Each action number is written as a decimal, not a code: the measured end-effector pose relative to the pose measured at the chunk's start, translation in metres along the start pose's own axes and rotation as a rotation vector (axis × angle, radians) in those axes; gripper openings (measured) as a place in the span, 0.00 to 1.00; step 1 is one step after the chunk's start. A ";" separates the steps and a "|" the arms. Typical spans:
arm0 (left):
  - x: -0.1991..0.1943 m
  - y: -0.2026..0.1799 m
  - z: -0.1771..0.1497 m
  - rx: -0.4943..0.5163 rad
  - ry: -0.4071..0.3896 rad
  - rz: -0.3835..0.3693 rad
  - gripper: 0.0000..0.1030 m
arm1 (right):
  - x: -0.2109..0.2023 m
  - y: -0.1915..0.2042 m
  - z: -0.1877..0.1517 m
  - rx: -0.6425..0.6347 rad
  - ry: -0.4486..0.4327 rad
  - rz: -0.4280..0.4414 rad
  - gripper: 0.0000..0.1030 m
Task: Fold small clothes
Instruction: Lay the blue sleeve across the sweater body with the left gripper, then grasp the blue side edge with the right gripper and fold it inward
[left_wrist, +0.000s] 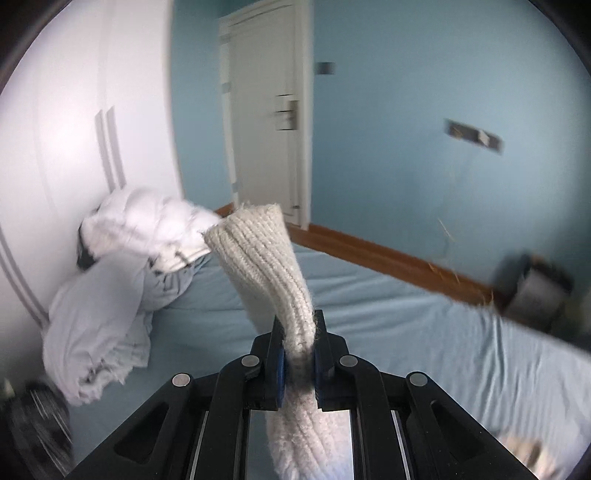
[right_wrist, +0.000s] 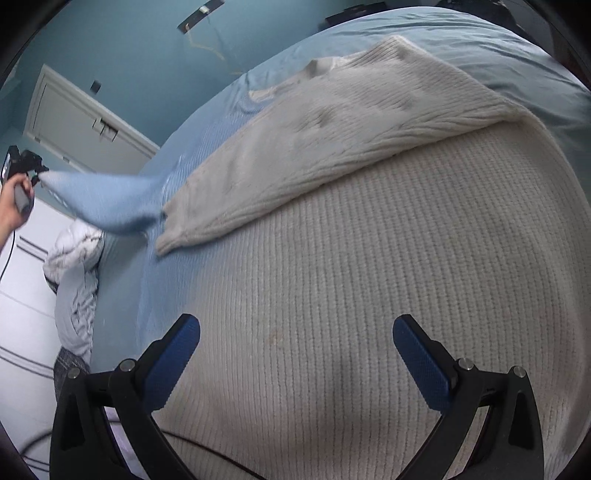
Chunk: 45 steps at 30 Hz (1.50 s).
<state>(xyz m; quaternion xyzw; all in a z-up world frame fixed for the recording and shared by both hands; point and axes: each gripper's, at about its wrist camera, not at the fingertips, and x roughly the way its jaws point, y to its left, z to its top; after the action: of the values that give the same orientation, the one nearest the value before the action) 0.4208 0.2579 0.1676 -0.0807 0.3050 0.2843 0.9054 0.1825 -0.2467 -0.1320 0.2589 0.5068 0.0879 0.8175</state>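
At the bottom centre of the frame the left gripper (left_wrist: 298, 363) pinches a cream knitted sleeve (left_wrist: 264, 254), whose cuff rises toward mid-frame. Behind lie a blue bed (left_wrist: 406, 325) and, at left, rumpled pillows (left_wrist: 110, 295).

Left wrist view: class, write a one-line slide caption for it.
Left claw shut on a cream ribbed knit sleeve, lifted above the blue bedsheet.

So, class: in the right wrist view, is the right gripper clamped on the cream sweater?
No: the right gripper stands wide open above the cream sweater, its blue pads spread apart with nothing pinched between them.
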 end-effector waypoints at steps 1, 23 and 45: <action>-0.008 -0.017 -0.004 0.026 0.004 -0.020 0.10 | -0.002 -0.002 0.001 0.010 -0.009 -0.001 0.99; -0.237 -0.244 -0.235 0.313 0.465 -0.879 0.94 | -0.031 -0.044 0.005 0.241 -0.078 0.039 0.99; -0.088 0.018 -0.353 0.325 0.400 -0.278 0.95 | 0.009 -0.098 0.196 0.438 -0.050 0.099 0.69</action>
<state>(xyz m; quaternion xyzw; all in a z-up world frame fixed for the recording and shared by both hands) 0.1746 0.1189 -0.0620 -0.0299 0.5050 0.0832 0.8586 0.3462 -0.3922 -0.1201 0.4570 0.4800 0.0091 0.7488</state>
